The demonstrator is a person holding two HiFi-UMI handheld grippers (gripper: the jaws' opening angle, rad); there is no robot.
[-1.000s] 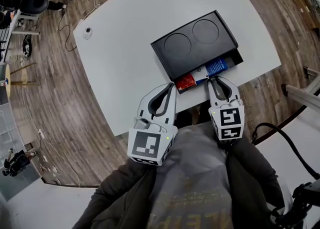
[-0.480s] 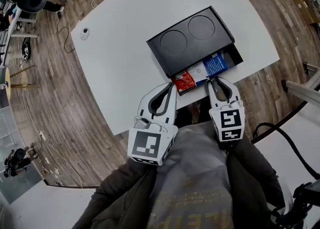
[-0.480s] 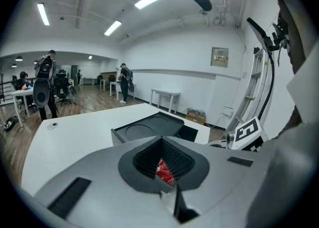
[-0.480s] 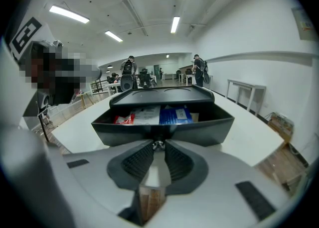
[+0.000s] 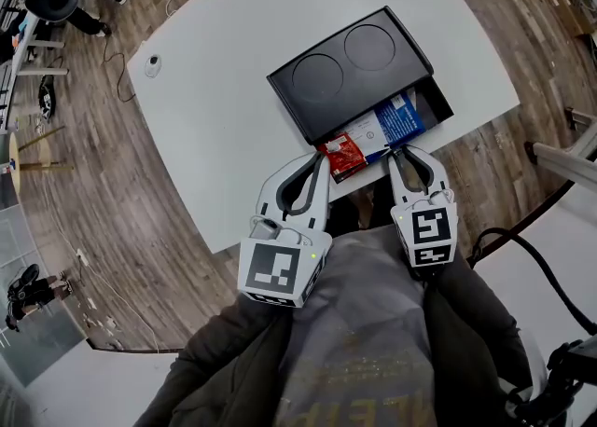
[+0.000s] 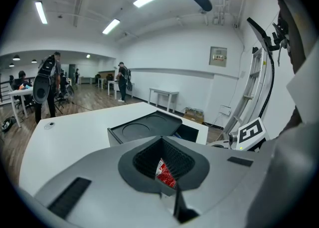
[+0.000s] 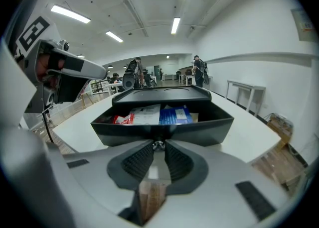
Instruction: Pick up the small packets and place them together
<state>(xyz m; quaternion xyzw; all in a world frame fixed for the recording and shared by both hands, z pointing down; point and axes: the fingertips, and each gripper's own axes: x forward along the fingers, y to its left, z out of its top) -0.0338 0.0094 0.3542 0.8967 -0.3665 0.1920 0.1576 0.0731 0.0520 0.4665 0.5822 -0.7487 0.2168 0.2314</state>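
Note:
A black box sits on the white table with its drawer pulled out toward me. A red packet, a white packet and a blue packet lie side by side in the drawer. My right gripper is shut on the small metal drawer knob on the front wall. My left gripper hovers shut and empty at the drawer's left end, just before the red packet.
A small round white object lies near the table's far left corner. The table's near edge runs right under both grippers. Wooden floor surrounds the table, and people stand far off at the back left.
The box has shifted up and left in the head view, and more of the drawer and its packets shows. Both grippers keep their places and their jaws have not changed.

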